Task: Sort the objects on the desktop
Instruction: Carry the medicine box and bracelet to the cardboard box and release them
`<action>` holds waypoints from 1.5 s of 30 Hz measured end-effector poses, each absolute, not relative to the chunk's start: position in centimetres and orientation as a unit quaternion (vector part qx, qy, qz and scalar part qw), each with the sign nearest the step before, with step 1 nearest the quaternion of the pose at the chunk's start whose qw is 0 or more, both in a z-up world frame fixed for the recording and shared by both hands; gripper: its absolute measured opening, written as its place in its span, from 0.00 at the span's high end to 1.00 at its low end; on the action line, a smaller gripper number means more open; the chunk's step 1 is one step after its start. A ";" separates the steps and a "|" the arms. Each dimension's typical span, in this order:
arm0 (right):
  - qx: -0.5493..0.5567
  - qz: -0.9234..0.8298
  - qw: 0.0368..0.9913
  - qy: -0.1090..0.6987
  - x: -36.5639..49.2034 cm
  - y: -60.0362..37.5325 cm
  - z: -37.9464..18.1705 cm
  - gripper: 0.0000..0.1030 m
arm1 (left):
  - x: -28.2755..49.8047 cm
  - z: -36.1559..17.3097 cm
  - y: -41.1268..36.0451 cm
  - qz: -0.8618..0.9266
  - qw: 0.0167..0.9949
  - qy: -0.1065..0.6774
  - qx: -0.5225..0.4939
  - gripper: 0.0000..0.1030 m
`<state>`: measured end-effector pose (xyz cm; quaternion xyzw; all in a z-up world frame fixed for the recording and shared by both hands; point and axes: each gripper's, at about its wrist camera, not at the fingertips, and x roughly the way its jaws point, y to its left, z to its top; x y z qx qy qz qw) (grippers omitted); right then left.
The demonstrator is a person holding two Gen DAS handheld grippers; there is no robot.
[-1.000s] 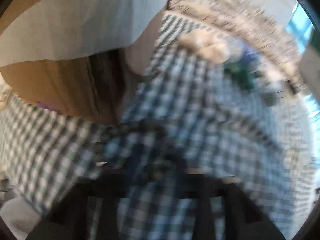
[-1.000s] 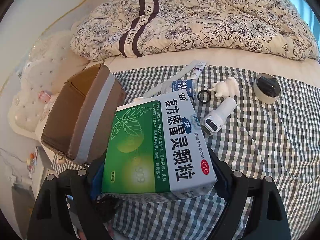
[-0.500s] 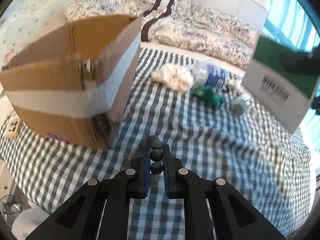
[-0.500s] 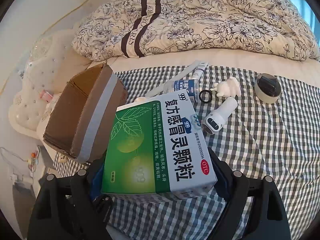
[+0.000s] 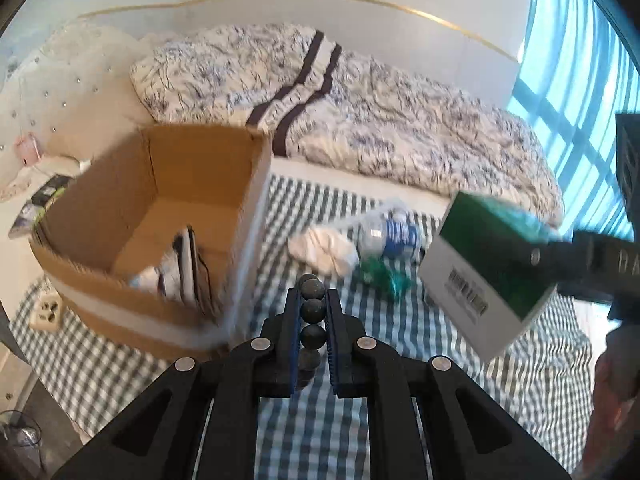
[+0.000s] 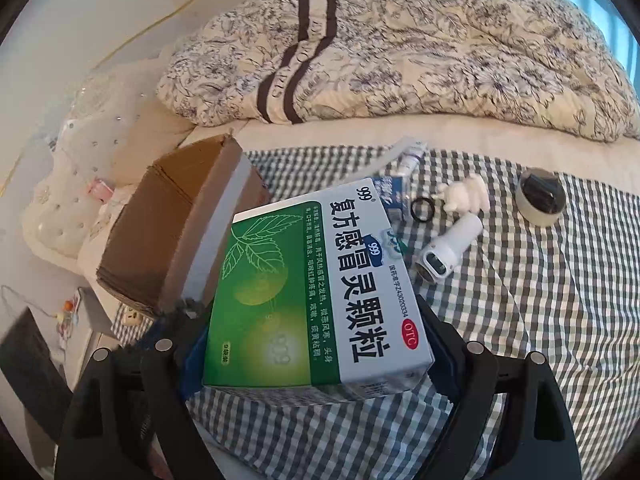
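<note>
Two grippers are in play over a bed spread with a green-and-white checked cloth (image 6: 540,320), a floral quilt with dark stripes (image 6: 400,60) bunched along its far side. Biggest item on the cloth: the open brown cardboard box banded with pale tape (image 5: 152,216), standing at the left with flat dark-edged items leaning inside it. Next down, the green-and-white medicine carton printed with Chinese characters (image 6: 320,300), and the right gripper (image 6: 316,356) has it clamped between its blue-padded fingers, held up in the air just right of the box; the left wrist view catches that same carton tilted, barcode face showing. Smaller things lie scattered on the cloth: a crushed clear plastic bottle with a blue label (image 5: 388,232), a crumpled white cloth (image 5: 324,248) beside it, a green crinkled wrapper (image 5: 384,276) touching the bottle. Further right, a round tan roll of tape with a dark centre (image 6: 540,196), a white cylindrical device with a small screen (image 6: 448,248), a white figurine (image 6: 464,196), a black rubber ring (image 6: 423,209). Smallest of all: a string of dark round beads (image 5: 313,312), pinched in the closed left gripper (image 5: 312,316), hovering near the box's right front corner.
</note>
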<state>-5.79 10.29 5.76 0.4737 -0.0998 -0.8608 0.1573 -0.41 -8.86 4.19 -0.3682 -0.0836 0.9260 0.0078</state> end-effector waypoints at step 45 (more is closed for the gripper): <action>0.406 -0.867 0.268 -0.109 -14.1 -4.0 9.8 0.10 | -7.0 6.1 -22.7 0.930 -0.100 -0.110 -0.336 0.11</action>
